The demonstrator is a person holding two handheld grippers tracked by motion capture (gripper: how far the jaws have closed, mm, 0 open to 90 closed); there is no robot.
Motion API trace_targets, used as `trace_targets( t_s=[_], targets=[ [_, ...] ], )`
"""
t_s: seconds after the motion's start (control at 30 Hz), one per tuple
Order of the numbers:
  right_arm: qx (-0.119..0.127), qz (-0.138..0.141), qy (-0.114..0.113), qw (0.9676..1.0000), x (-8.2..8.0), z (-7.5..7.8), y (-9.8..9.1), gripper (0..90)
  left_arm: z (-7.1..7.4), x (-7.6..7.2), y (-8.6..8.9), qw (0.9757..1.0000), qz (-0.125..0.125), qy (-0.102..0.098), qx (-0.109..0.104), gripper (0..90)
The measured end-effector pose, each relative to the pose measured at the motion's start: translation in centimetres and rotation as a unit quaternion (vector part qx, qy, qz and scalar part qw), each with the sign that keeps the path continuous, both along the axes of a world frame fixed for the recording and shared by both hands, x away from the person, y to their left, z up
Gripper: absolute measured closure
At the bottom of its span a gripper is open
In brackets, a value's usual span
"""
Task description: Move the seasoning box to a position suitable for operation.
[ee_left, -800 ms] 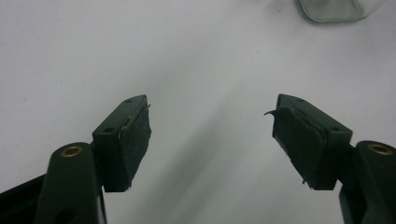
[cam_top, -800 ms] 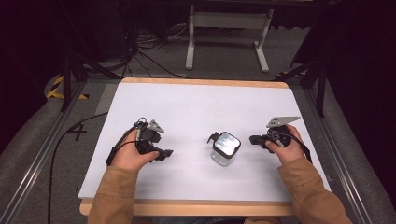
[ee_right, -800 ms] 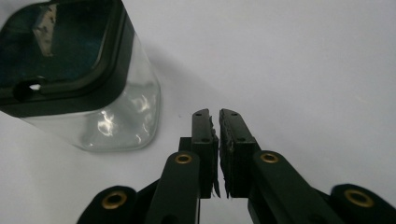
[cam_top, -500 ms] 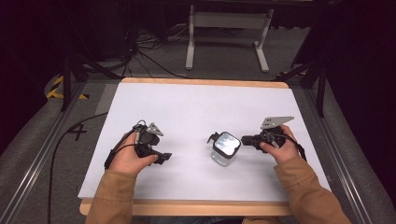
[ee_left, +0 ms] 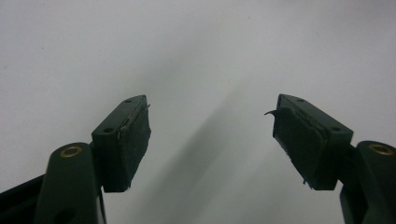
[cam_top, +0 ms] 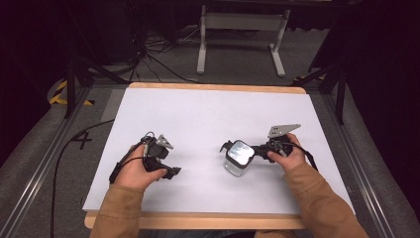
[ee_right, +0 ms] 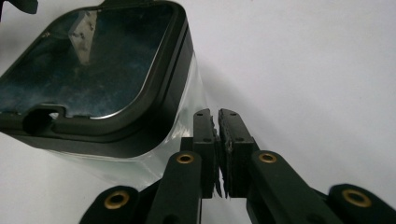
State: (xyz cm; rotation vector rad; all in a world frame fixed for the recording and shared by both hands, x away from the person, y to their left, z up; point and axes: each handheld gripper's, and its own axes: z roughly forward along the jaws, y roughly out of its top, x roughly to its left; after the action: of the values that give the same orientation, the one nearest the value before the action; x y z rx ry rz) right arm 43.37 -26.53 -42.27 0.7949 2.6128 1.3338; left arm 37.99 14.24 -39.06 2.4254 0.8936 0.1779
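A clear square container [cam_top: 238, 157] with a dark-rimmed reflective lid stands on the white table [cam_top: 208, 114], right of centre. My right gripper [cam_top: 256, 149] reaches in from the right, and its tips lie against the container's right side. In the right gripper view the right gripper [ee_right: 218, 112] is shut with nothing between its pads, right beside the container [ee_right: 93, 70] and its clear wall. My left gripper [cam_top: 173, 171] rests low at the front left, well apart from the container. The left gripper [ee_left: 212, 102] is open over bare white table.
A black cable [cam_top: 64, 158] trails off the table's left side onto the grey floor. A white metal stand [cam_top: 240, 29] and dark tripod legs [cam_top: 337, 84] stand beyond the far edge. The wooden front edge [cam_top: 198, 218] lies close to both forearms.
My right gripper has slid left across the table until its tips reach the container. The left hand and the container have stayed where they were.
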Motion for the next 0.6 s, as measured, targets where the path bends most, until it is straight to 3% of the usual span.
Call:
trace_targets(
  t_s=[0.57, 0.6],
  targets=[
    [-0.028, 0.011, -0.002, 0.9995, -1.1, 0.0, 0.4, 89.4, 0.0, 0.5, -1.0, 0.9999, -0.013, 0.005, 0.002, 27.8],
    [-0.034, 0.010, -0.003, 0.9994, -1.2, -0.1, 0.4, 89.5, 0.0, 0.6, -1.0, 0.9999, -0.016, -0.006, 0.004, 27.8]
  ],
)
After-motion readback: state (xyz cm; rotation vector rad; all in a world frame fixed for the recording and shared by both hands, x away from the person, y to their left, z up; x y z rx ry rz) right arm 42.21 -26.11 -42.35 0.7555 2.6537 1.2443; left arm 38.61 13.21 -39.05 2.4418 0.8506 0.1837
